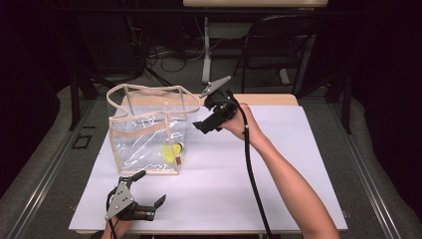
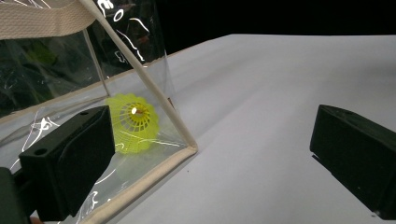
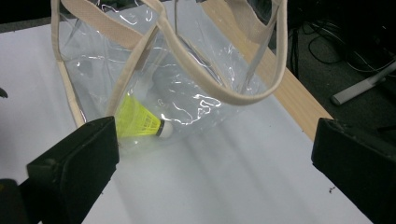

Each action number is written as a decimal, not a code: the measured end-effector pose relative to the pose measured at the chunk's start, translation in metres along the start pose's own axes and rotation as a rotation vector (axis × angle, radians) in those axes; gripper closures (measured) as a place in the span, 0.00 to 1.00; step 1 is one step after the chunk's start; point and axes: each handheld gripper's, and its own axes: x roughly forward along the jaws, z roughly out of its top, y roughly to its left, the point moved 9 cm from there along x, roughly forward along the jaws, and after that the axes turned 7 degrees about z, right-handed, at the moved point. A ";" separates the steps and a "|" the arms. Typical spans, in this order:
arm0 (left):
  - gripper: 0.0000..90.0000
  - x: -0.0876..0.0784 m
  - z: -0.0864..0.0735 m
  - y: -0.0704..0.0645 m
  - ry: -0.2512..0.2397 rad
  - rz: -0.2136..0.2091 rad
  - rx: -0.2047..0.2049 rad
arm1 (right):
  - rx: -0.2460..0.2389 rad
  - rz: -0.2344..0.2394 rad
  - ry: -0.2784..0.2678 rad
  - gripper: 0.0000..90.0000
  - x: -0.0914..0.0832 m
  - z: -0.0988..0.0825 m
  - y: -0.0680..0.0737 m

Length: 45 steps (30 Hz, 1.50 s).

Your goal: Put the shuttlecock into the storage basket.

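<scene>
A clear plastic tote bag (image 1: 144, 130) with beige trim and handles stands upright on the left half of the white sheet (image 1: 278, 164). A yellow shuttlecock (image 1: 172, 152) lies on its side inside the bag, at the bottom near the front right corner. My right gripper (image 1: 205, 115) hovers beside the bag's upper right edge, open and empty. In the right gripper view its jaws (image 3: 215, 140) frame the bag (image 3: 224, 95) and the shuttlecock (image 3: 137, 122). My left gripper (image 1: 148, 189) rests low near the front edge, open, facing the bag's corner (image 2: 187, 142) and the shuttlecock (image 2: 133, 122).
The white sheet covers a wooden table whose bare edge (image 1: 268, 99) shows at the back. Behind the table stand a black chair (image 1: 278, 50) and a white desk leg (image 1: 206, 50). The right gripper's cable (image 1: 251, 174) trails along the forearm across the sheet.
</scene>
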 end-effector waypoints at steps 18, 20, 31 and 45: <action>0.00 -0.003 0.000 0.001 0.000 0.009 0.001 | 0.000 -0.011 -0.038 0.00 -0.014 -0.045 0.022; 0.00 -0.003 -0.001 0.001 0.001 0.010 0.002 | -0.002 -0.019 -0.043 0.00 -0.016 -0.050 0.024; 0.00 -0.002 -0.001 0.000 0.007 0.006 0.006 | 0.007 -0.040 -0.094 0.01 -0.033 -0.079 0.037; 0.00 -0.002 -0.001 0.000 0.005 0.006 0.006 | 0.006 -0.072 -0.154 0.01 -0.049 -0.110 0.052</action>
